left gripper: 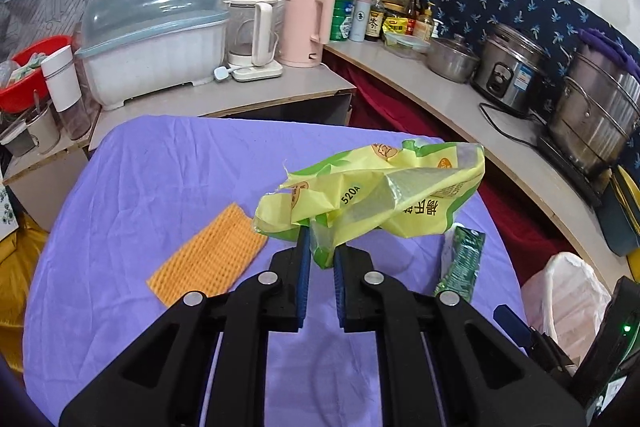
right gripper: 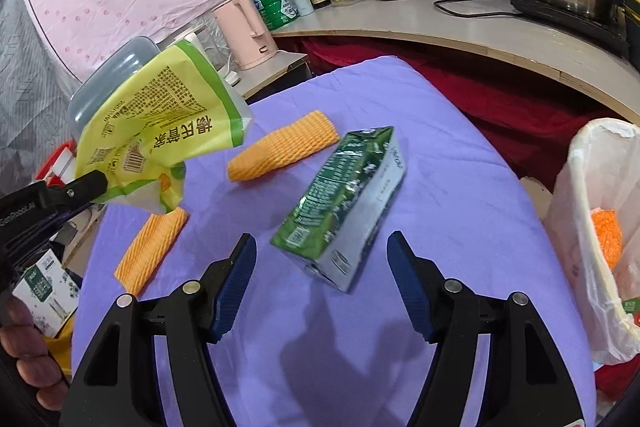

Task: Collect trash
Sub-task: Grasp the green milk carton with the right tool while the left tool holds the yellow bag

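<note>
My left gripper (left gripper: pixel 320 239) is shut on a crumpled yellow-green plastic bag (left gripper: pixel 384 187), which hangs in the air over the purple-covered table (left gripper: pixel 160 187). The right wrist view shows the same bag (right gripper: pixel 160 131) at the left, pinched by the left gripper (right gripper: pixel 92 187). My right gripper (right gripper: pixel 320 239) is open above the table. A green drink carton (right gripper: pixel 344 203) lies on its side right in front, its near end showing in the gap between the fingers with no pad touching it. Two orange foam nets (right gripper: pixel 284 151) (right gripper: pixel 152 247) lie on the cloth.
A bin lined with a white bag (right gripper: pixel 576 195) stands off the table's right edge, with an orange net inside. Behind the table are counters with a pink kettle (left gripper: pixel 304 27), a dish box (left gripper: pixel 156 35), bottles, a rice cooker (left gripper: pixel 512 71) and steel pots. A hand (right gripper: pixel 28 359) shows at lower left.
</note>
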A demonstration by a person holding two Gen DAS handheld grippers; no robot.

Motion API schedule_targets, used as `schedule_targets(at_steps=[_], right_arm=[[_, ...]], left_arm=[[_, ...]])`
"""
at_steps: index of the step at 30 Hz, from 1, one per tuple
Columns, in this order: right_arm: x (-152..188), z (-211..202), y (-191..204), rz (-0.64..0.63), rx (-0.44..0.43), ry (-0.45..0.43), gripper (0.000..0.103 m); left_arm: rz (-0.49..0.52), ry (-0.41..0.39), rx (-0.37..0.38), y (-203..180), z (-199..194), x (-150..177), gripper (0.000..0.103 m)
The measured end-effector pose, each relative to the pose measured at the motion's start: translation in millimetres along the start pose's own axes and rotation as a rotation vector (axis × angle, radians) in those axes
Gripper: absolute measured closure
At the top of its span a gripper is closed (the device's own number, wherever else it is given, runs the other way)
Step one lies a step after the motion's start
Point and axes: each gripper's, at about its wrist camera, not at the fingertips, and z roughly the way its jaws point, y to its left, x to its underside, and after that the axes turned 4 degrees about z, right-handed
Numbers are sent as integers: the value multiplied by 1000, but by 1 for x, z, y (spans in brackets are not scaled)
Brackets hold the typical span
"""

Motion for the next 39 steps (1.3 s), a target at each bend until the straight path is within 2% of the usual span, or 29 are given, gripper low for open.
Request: schedule_targets(at_steps=[1, 6, 11, 17, 20, 26, 39], right_arm=[[0, 4, 3, 3, 4, 2, 33], [-2, 30, 18, -14, 58, 12, 33], [1, 48, 15, -1, 125, 24, 34], [4, 46, 3, -2, 154, 23, 55], [4, 35, -8, 22, 143, 18, 61], [4, -1, -26, 50, 119, -18, 61], [-10, -104, -73, 93, 92, -155, 61]], left_arm=[[-3, 2, 2, 3, 3, -1, 93], [-13, 22, 11, 13, 16, 0, 93], [-9, 47, 7, 16, 27, 7, 93], [2, 64, 15, 13, 27, 17, 93], [8, 66, 30, 5, 21, 22, 93], [36, 61, 60, -23, 1, 30, 93], [106, 11, 125, -100, -55, 37, 93]])
